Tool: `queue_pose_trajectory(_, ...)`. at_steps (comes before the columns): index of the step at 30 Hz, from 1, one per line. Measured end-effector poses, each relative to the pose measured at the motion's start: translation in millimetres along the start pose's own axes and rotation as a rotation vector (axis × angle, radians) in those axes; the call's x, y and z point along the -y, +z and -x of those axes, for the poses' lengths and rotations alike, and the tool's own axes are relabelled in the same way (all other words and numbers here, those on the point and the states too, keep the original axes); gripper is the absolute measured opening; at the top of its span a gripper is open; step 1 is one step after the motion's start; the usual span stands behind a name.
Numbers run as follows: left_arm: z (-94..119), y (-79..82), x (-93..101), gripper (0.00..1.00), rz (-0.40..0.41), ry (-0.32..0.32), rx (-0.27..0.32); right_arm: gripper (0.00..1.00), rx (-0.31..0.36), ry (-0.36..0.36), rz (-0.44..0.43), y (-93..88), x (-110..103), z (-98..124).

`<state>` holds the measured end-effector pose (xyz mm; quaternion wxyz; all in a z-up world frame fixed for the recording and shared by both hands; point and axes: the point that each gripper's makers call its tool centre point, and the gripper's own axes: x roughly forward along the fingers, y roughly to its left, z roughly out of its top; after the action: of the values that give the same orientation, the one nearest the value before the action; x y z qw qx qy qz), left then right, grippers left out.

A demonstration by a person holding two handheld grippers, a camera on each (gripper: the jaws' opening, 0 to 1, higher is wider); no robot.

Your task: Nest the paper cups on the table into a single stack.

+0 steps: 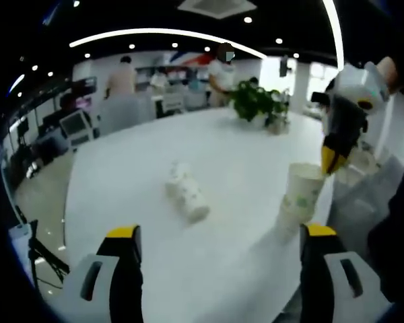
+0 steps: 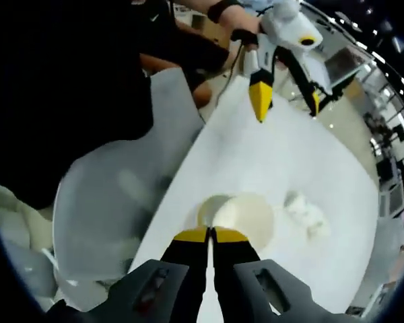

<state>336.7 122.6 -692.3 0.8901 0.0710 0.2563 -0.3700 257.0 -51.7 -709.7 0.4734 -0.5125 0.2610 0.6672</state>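
The left tool (image 1: 219,245) has its jaws spread wide with nothing between them, hovering over the white desk (image 1: 229,155). Ahead of it and a little toward its left jaw, a small stack of paper cups (image 1: 186,194) lies tipped on its side on the desk. Just ahead of its right jaw an upright stack of cups (image 1: 298,200) stands near the desk edge, and the right tool (image 1: 331,161) comes down from above to the rim of that stack. Farther off, a potted plant (image 1: 256,101) sits at the far end of the desk, with people standing in the office beyond.

The right gripper view looks straight down. The right tool (image 2: 210,235) has its jaws pressed together, yellow tips touching, at the near rim of the upright stack of cups (image 2: 242,214), whose open mouth shows here. Whether the rim is pinched between them cannot be told. The tipped stack (image 2: 306,212) lies to the right of the tips, and the left tool (image 2: 287,94) hangs open farther ahead. A white chair (image 2: 114,202) stands left of the desk edge
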Motion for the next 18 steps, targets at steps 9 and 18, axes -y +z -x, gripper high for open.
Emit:
queue_pose_trajectory(9,1,-3.6,-0.1,0.96,0.002,0.003,-0.005,0.00,0.007,0.041,-0.015,-0.3,-9,-17)
queue_pose_trajectory(18,3,-5.3,-1.0,0.96,0.010,0.006,-0.007,0.00,-0.007,0.071,-0.041,-7.0,-12,-32)
